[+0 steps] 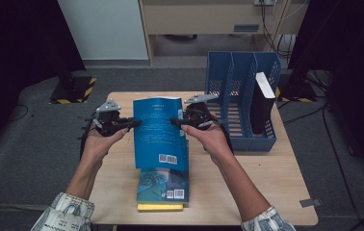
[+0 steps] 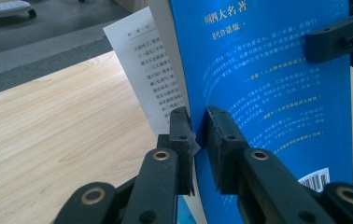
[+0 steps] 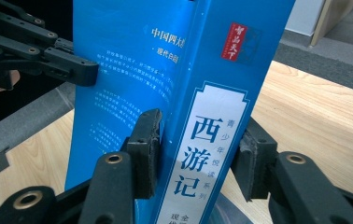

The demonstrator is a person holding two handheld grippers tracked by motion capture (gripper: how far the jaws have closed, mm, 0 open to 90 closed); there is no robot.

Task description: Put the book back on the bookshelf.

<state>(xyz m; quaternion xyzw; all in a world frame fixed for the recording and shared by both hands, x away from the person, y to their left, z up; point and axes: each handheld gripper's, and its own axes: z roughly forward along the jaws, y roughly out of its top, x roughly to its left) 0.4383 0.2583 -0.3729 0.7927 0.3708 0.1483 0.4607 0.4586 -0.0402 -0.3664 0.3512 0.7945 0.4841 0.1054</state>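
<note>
Blue paperback book: held upright above the wooden table.
Left gripper: pinched on the back cover's edge.
Right gripper: clamped across the spine.

blue book with white text, blue file rack, pale wood-grain table.

Grippers: two, a left gripper and a right gripper, one per hand.

Hands: two, left hand and right hand.

Books: four counted in the high view. One blue book held upright between the grippers; two stacked flat on the table beneath it, a teal book on top of a yellow book; one black book standing in the file rack.

File racks: one blue file rack, with three compartments.

Tables: one wooden table.

Loose page showing at the blue book's edge: one white page, seen in the left gripper view.
</note>
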